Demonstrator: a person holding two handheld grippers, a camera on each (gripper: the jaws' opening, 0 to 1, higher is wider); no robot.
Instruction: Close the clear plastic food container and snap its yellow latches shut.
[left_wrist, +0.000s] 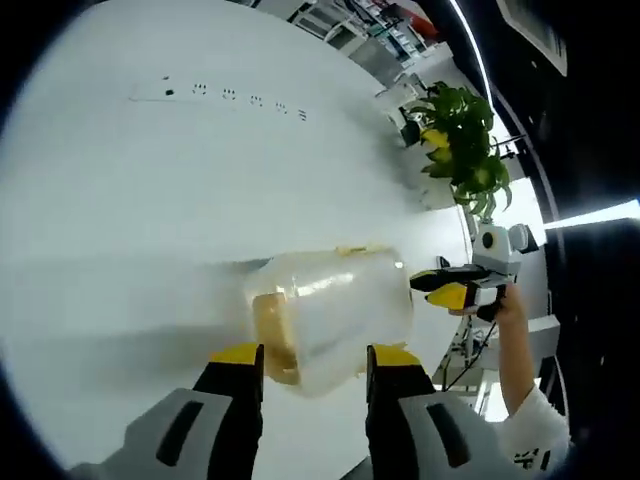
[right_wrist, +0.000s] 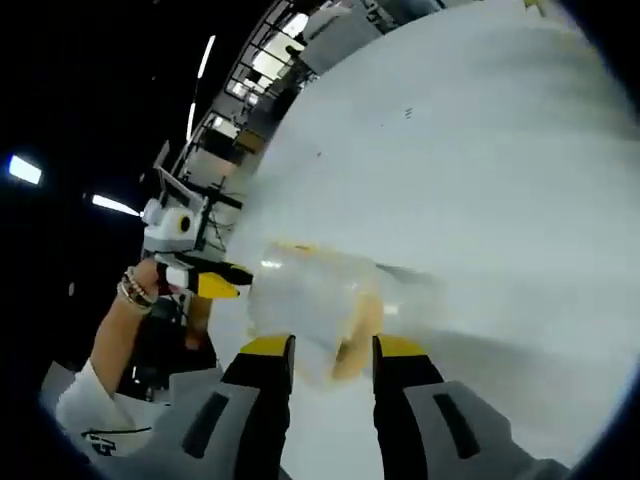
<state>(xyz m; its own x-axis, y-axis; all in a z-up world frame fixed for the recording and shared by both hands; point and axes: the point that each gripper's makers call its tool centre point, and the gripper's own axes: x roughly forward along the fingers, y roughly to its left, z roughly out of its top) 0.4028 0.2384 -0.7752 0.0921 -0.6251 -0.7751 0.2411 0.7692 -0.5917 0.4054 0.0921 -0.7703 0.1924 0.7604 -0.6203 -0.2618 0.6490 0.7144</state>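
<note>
Clearly, both grippers were working at the container (left_wrist: 330, 315) from opposite ends on a white table (left_wrist: 150, 200). In the left gripper view, the left gripper (left_wrist: 315, 365) stood with its yellow-tipped jaws spread apart, the near end of the container showing in the gap between them; whether the tips touched the plastic could not be told. The container lay near the table's edge, its clear walls blurred, with something tan (left_wrist: 272, 335) visible through them on the left side. A strip of yellow (left_wrist: 355, 250) showed along its far top edge, probably a latch, though the blur left that uncertain. At the container's right end the right gripper (left_wrist: 440, 285) reached in, held by a hand (left_wrist: 505, 305) with a white sleeve below it; its black and yellow jaws looked drawn close together at the container's edge, but what they pinched, if anything, could not be made out. A potted plant (left_wrist: 465, 140) stood at the far edge of the table.

In the right gripper view, the right gripper (right_wrist: 330, 360) appeared with its jaws apart, the container (right_wrist: 320, 300) just ahead of them and the tan contents (right_wrist: 358, 335) between the tips. The left gripper (right_wrist: 225, 283) pointed at the container's left end, held by a hand (right_wrist: 165, 285) wearing a beaded bracelet (right_wrist: 133, 290). The table (right_wrist: 480, 150) stretched away beyond.
</note>
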